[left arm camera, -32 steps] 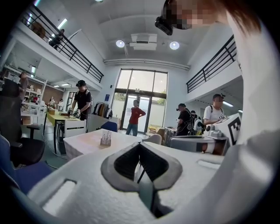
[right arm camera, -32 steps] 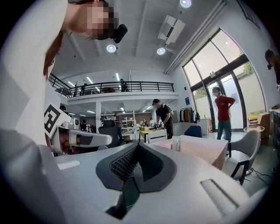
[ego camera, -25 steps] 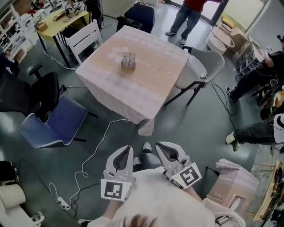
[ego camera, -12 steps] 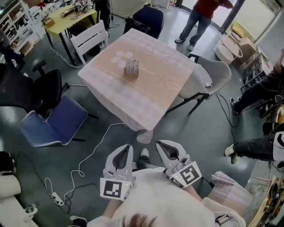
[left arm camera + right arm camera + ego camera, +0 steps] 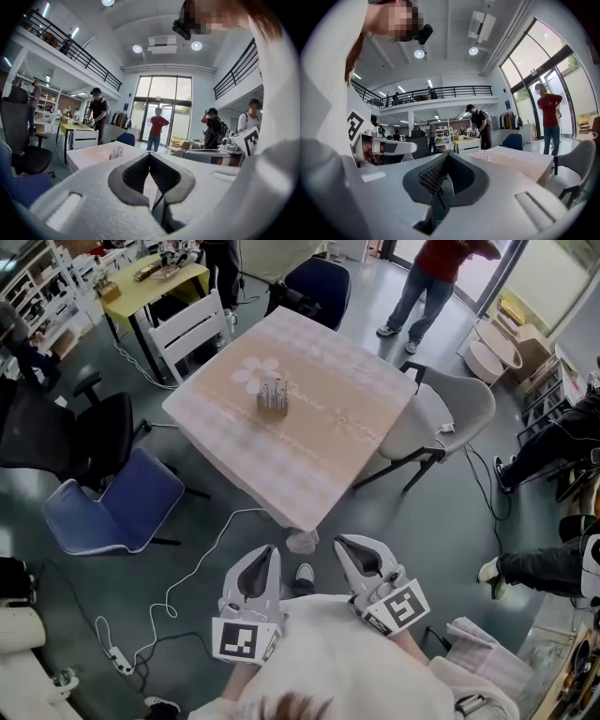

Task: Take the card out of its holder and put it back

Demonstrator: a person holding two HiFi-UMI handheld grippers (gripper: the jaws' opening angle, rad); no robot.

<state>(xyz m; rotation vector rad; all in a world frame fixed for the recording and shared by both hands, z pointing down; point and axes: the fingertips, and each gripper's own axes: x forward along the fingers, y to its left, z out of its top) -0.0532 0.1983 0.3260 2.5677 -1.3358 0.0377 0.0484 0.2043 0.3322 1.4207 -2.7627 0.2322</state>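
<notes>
Table ahead of you carries the holder, standing just off its centre toward the far left edge, cards upright inside. Your left gripper and right gripper are both pressed together, empty, well apart from it.

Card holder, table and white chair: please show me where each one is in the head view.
card holder (image 5: 273, 396), head view, middle of the holder.
table (image 5: 323, 423), head view, bare top.
white chair (image 5: 190, 331), head view, slatted back.
</notes>
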